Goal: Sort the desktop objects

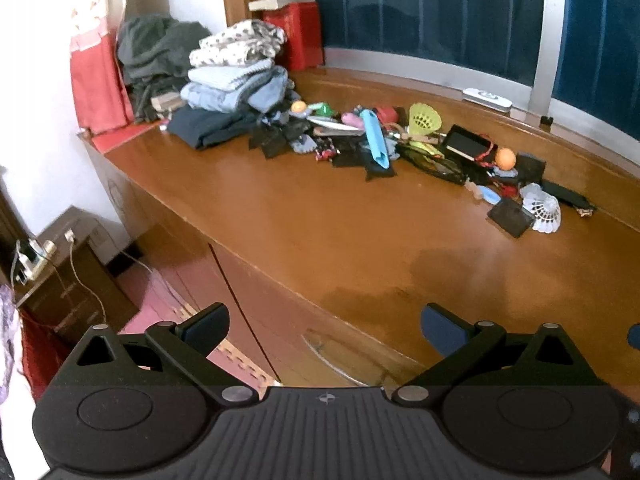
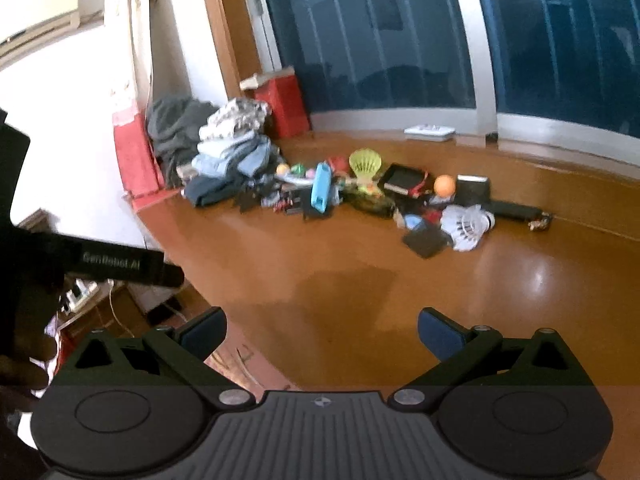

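1. Nearest us, the left gripper (image 1: 324, 320) hangs over the front edge of the wooden desk (image 1: 304, 216), jaws spread wide, holding nothing.
2. Our right gripper (image 2: 322, 322) hovers above the desk, jaws likewise wide apart and empty.
3. The clutter of small objects (image 2: 360, 192) lies in a mixed band across the desk's far side, ahead of both grippers and well apart from them.
4. A blue case (image 2: 321, 193) points its long axis roughly toward us; a white shuttlecock (image 2: 466, 222) lies at the band's right end.
5. We judge the right gripper nearer that end.
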`<state>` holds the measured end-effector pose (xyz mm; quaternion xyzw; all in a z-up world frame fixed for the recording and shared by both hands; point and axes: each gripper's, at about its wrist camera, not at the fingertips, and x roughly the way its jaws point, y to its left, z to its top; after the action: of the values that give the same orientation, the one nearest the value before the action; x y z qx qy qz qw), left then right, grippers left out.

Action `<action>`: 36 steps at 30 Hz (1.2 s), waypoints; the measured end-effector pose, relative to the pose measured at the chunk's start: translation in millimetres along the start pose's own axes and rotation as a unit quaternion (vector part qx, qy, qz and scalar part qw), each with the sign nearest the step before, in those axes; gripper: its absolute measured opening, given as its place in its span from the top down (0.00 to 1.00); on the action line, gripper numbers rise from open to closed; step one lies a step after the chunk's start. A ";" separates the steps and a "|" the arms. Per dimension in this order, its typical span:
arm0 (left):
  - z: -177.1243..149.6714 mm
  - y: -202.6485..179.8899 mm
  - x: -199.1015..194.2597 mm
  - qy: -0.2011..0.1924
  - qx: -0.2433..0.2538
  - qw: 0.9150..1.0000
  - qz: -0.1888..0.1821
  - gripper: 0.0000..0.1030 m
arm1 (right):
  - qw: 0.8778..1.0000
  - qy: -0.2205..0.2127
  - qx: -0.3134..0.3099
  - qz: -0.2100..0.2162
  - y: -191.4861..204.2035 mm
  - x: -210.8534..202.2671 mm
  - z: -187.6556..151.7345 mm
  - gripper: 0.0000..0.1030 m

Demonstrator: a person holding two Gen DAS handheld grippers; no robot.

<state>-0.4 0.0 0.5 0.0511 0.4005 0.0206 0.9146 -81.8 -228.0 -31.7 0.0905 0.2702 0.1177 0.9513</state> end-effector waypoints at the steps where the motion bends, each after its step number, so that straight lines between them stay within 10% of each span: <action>1: 0.0 0.1 -1.4 -0.012 -0.001 1.000 0.001 0.00 | 1.000 0.003 -0.001 0.002 -0.3 1.7 2.6 0.01; 12: -0.9 7.7 -9.1 -0.071 -0.028 0.997 -0.013 0.00 | 1.000 0.010 -0.013 0.010 9.1 -1.1 17.8 0.01; 36: 16.4 15.9 -0.1 -0.048 -0.023 0.998 -0.044 0.00 | 0.999 -0.012 -0.030 -0.020 16.4 9.6 20.7 0.01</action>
<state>11.6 14.6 13.3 0.0128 0.3576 -0.0131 0.9337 -65.6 -212.0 -15.2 0.0579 0.2571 0.1053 0.9589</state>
